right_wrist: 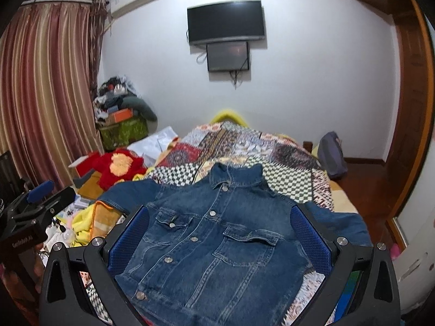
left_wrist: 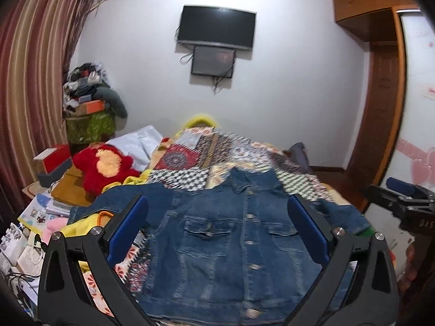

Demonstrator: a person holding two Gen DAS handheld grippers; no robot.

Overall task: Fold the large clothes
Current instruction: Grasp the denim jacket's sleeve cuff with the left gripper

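A blue denim jacket (left_wrist: 217, 239) lies buttoned, front up, on the patchwork bedspread (left_wrist: 217, 152), collar toward the far wall and sleeves spread to both sides. My left gripper (left_wrist: 217, 203) hovers above the jacket's lower half, jaws wide open and holding nothing. My right gripper (right_wrist: 220, 212) is also open and holds nothing, above the same jacket (right_wrist: 212, 244), its blue pads (right_wrist: 312, 233) either side of the chest pockets. The right gripper's body (left_wrist: 402, 201) shows at the right edge of the left wrist view; the left gripper's body (right_wrist: 32, 203) shows at the left edge of the right wrist view.
A red and yellow plush (left_wrist: 106, 165) and a white pillow (left_wrist: 138, 144) lie at the bed's left. Papers, boxes and a cluttered stack (left_wrist: 87, 100) fill the left side by striped curtains (left_wrist: 30, 81). A wall television (left_wrist: 216, 28) hangs ahead, a wooden wardrobe (left_wrist: 380, 95) stands right.
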